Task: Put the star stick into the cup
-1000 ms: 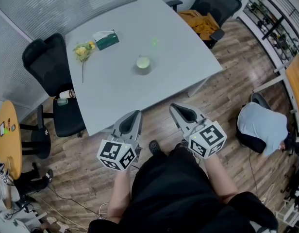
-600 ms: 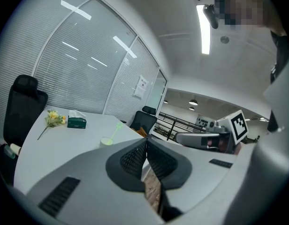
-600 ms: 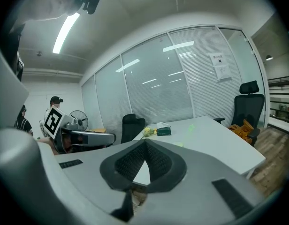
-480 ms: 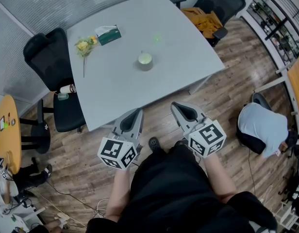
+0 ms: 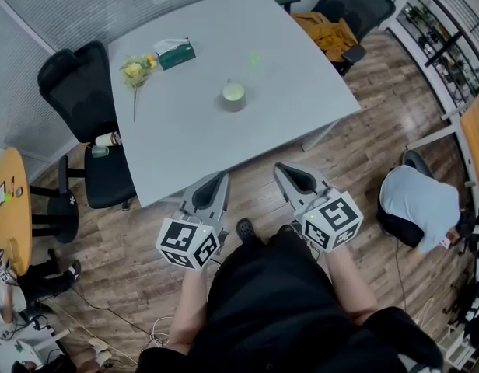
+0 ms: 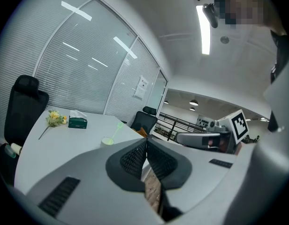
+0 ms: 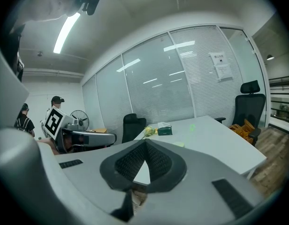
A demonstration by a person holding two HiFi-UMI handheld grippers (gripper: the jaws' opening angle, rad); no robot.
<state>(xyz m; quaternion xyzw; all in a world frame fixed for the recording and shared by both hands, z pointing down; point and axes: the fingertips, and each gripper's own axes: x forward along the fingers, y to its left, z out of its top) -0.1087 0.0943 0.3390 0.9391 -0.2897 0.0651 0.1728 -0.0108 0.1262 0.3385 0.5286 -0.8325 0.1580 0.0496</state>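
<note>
Two shut, empty tools: left gripper (image 5: 216, 179) and right gripper (image 5: 283, 169), just off the table's (image 5: 302, 107) near edge. We see the cup (image 5: 233, 94) mid-table with bare room around it. The star stick (image 5: 253, 58) is right by it; in or out, we can't tell.

Tissue box (image 5: 176, 53), yellow flowers (image 5: 135, 71), black chair (image 5: 68, 80)

Bare table (image 5: 193, 142) lies open to you from its near edge up to the cup (image 5: 233, 95). Right half of the top is bare. Far left: flowers (image 5: 135, 71), tissue box (image 5: 176, 53). Black chair (image 5: 72, 80) stands against the left edge.
</note>
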